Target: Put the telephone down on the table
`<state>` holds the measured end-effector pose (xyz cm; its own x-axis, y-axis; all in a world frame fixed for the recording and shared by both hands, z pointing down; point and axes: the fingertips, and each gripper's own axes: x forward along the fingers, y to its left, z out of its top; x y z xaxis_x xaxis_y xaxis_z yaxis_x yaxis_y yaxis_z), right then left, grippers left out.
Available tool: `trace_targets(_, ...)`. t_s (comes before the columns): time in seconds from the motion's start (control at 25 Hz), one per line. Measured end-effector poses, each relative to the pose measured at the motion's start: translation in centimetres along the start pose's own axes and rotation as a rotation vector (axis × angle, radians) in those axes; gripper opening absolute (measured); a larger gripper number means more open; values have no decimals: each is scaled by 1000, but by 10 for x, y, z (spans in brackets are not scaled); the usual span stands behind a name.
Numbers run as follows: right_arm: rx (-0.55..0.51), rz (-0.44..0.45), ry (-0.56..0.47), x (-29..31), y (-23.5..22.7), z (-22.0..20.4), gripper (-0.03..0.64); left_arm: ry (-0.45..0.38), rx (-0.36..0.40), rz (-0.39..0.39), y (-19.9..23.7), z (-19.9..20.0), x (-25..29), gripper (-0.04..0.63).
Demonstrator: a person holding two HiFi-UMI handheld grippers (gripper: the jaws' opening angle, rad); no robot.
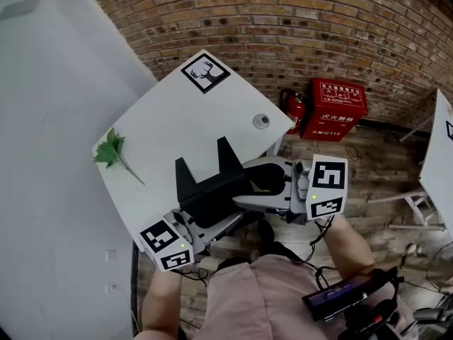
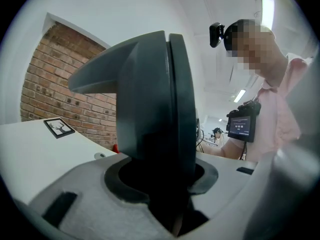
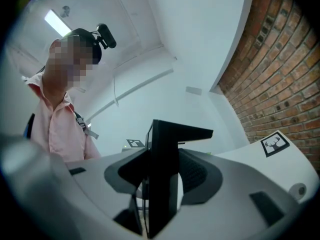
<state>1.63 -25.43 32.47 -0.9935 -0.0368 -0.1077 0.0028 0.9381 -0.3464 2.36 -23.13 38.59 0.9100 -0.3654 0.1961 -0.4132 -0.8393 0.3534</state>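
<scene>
Head view: I have the telephone [image 1: 210, 186] gripped from both sides, left claw [image 1: 216, 225] and right claw [image 1: 246, 184] each partly closed on its black body, sharing the weight for steadiness above the desk's [image 1: 184, 112] near edge; not yet set down, I judge.

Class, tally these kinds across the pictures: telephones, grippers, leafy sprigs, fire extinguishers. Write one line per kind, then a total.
telephone: 1
grippers: 2 (left gripper, right gripper, both shut on the telephone)
leafy sprig: 1
fire extinguisher: 1
Total: 5
</scene>
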Motion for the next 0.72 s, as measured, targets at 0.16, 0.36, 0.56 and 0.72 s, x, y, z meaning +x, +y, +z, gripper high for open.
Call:
trace_targets(0.16,-21,48,15,3,-15,16,189,-26,12,42,15,17,6,166)
trace_targets(0.36,-30,101,35,17,-31,26,189,-40,25,92,36,29,1,166)
trace_targets(0.56,-30,135,52,41,-48,28,189,-54,24,124,61,33,-12,166)
trace_targets(0.72,-21,147,75,61,-68,24,189,-68,7,134,86,31,-22,166)
